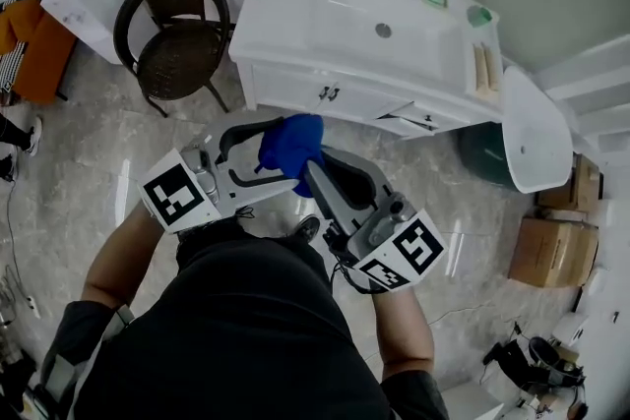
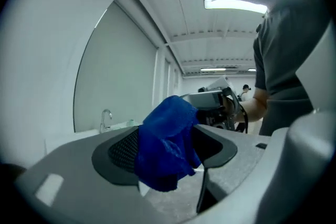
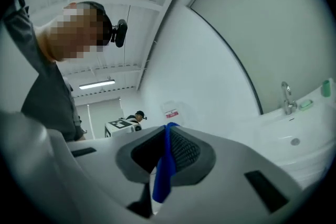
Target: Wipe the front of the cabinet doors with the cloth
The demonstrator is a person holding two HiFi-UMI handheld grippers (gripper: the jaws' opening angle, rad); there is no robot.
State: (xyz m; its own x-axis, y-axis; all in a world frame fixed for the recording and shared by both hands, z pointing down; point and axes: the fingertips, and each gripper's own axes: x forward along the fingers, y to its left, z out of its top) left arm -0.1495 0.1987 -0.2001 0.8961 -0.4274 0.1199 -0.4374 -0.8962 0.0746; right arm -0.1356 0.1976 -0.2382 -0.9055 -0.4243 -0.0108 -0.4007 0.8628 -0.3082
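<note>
Cloth (image 1: 292,143): blue, bunched, held in the air in front of the person's chest, between the two grippers and well short of the cabinet doors (image 1: 285,89).

Left gripper (image 1: 264,152): jaws clenched on a thick wad of the cloth, which bulges above and hangs below the pads in the left gripper view (image 2: 168,141).

Right gripper (image 1: 310,167): jaws pressed together on a thin fold, seen edge-on as a narrow blue strip (image 3: 165,170).

Handling, judged: light, soft and limp, with no risk of breakage. It will slump and fold rather than lie flat. One gripper should probably take a fat bunch near the middle, leaving a loose pad of fabric ahead of the jaws to meet the door.

Wiping not yet begun; cloth and doors are apart.

Hard to make out: the doors show only as a narrow white strip under the sink (image 1: 374,20), viewed steeply from above, with the lower fronts hidden. Neither gripper view shows the doors. Whether the right-hand front stands ajar cannot be told.
</note>
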